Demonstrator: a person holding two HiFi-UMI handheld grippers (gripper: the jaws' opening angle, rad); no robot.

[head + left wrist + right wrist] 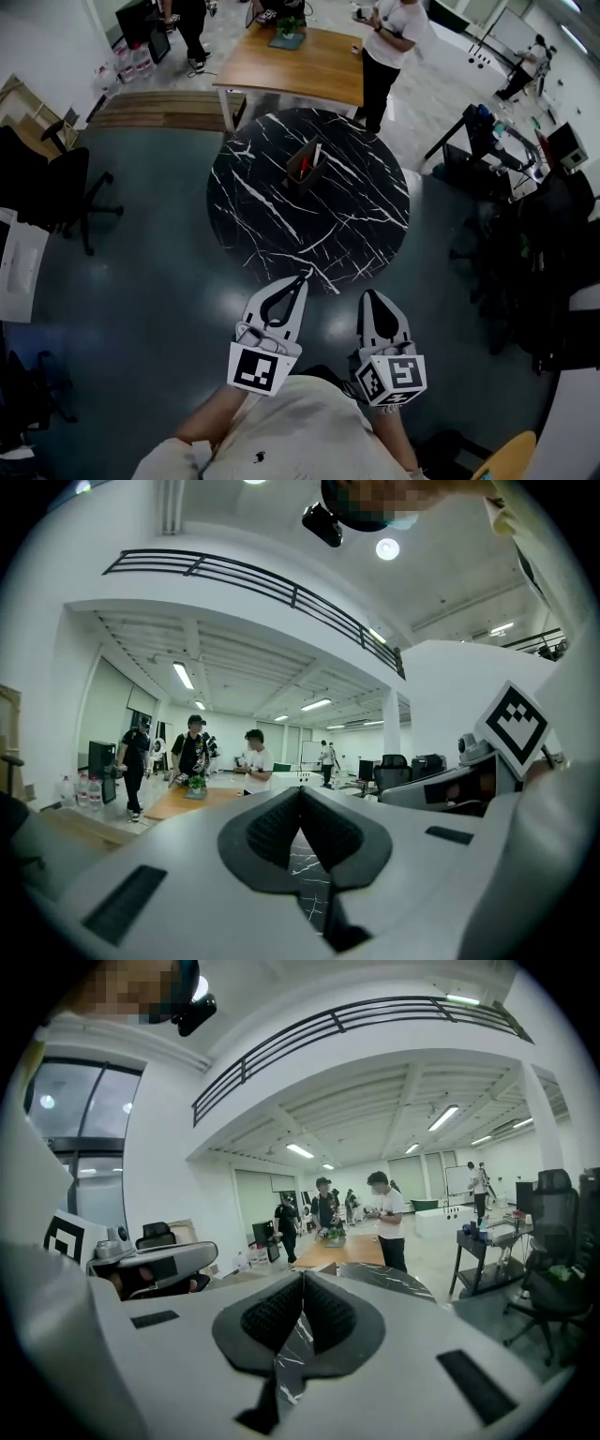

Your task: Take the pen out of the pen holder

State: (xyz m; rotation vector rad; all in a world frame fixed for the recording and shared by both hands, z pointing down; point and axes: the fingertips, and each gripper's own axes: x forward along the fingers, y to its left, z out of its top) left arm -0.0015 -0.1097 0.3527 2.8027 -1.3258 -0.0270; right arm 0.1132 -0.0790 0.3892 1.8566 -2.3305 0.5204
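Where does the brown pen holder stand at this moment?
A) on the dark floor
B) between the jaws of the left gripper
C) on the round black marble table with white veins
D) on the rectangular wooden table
C: the head view shows the brown pen holder on the round black marble table, well ahead of the left gripper and the right gripper, both shut and empty.

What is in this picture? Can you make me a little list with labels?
table: round, black with white veins
pen holder: brown, stands near the table's middle
pen: in the pen holder, not yet taken out
left gripper: jaws together, nothing held, far from the pen holder
right gripper: jaws together, nothing held, close to the person's body
behind: wooden desk with people beside it
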